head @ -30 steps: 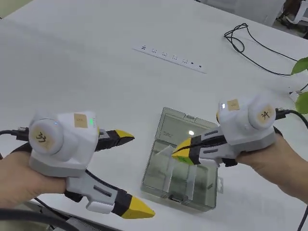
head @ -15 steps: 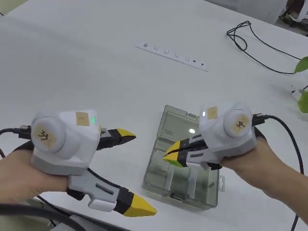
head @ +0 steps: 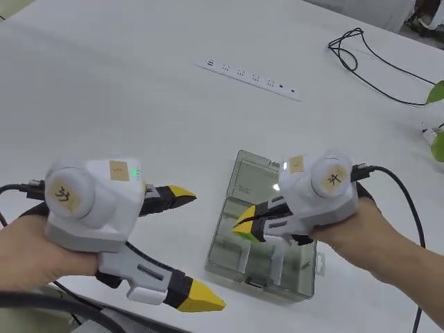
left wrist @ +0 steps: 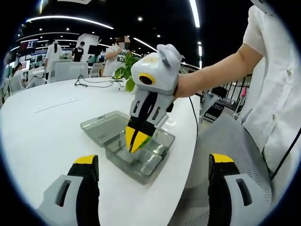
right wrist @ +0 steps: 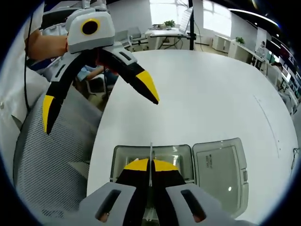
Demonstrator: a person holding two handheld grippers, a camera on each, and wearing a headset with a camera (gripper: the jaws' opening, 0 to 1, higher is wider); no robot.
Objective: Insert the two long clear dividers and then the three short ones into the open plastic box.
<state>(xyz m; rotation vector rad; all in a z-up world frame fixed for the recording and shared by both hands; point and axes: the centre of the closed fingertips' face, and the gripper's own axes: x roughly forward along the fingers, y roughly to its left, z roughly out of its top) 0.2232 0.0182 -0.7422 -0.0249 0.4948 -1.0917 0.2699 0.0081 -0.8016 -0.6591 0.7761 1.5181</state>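
Observation:
The open clear plastic box (head: 223,258) lies on the white table with its lid (head: 251,175) folded flat behind it. Clear dividers (head: 244,255) stand inside the base. My right gripper (head: 241,225) hovers over the base, pointing left and down, shut on a thin clear divider (right wrist: 151,151) held edge-on above the box's base (right wrist: 117,165). The left gripper view shows the right gripper (left wrist: 135,141) with its tips dipping into the box (left wrist: 143,167). My left gripper (head: 194,248) stands open to the left of the box, holding nothing; it also shows wide open (right wrist: 99,108) in the right gripper view.
A white power strip (head: 250,78) lies farther back on the table. A black cable (head: 368,66) loops at the back right, near green plant leaves (head: 436,94). A mesh chair (right wrist: 51,155) stands beside the near table edge. People stand in the far background.
My right gripper has moved left and down, from the box's right side to over its base, still shut on the divider. The left gripper has stayed where it was.

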